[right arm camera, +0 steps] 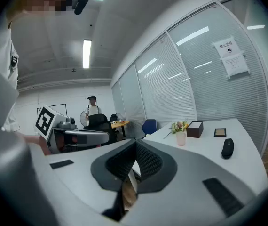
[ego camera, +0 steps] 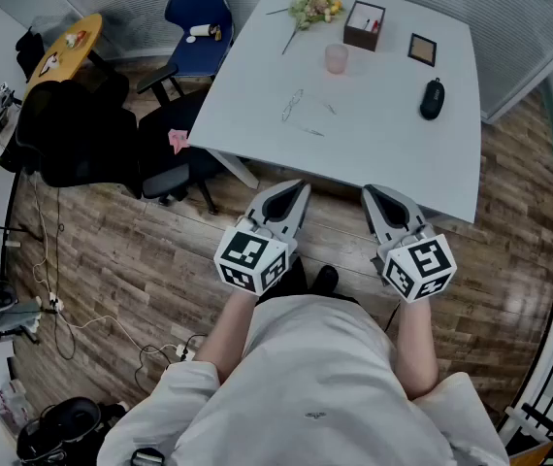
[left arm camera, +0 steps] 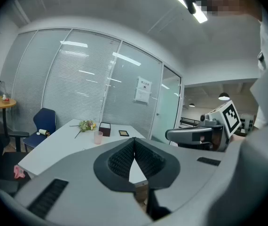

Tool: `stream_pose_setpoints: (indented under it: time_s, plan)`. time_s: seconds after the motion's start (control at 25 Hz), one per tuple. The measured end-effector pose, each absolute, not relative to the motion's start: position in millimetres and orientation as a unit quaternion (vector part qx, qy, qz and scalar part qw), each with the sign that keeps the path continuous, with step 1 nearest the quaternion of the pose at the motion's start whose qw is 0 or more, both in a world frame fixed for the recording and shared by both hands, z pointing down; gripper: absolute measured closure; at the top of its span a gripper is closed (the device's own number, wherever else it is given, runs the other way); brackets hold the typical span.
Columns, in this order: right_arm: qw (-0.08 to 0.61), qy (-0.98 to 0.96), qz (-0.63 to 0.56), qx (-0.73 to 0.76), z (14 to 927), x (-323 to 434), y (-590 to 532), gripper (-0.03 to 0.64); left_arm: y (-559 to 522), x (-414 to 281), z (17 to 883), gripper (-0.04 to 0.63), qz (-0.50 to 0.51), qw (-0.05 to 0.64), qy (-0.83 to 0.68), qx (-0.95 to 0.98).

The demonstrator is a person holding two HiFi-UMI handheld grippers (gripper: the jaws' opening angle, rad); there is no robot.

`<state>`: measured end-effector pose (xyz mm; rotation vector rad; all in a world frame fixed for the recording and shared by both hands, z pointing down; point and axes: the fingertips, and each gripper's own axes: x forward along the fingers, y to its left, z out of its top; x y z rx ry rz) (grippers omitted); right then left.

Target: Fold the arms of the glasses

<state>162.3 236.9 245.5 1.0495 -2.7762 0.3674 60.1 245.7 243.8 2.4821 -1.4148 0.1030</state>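
1. Pressed together, with nothing between the jaws: left tool (ego camera: 301, 188), held low before the near edge of the white counter (ego camera: 393, 153).
2. Likewise pressed together and empty: right tool (ego camera: 370, 193), near the left tool.
3. On the counter, well apart from both tools: glasses (ego camera: 293, 106), thin-framed, too small to tell how the arms stand.
4. Farther back on the counter: pink cup (ego camera: 336, 58), black mouse (ego camera: 432, 98), flowers (ego camera: 315, 8), brown box (ego camera: 364, 24).
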Motion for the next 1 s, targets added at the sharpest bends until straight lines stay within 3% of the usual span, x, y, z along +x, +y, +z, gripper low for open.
stream_pose_setpoints:
  time_s: [1.0]
  plan:
    - [0.062, -0.928, 0.144, 0.337, 255.3, 165.5, 255.4, 0.611, 261.5, 71.9, 256.4, 0.574, 0.052, 0.15, -0.487, 0.859]
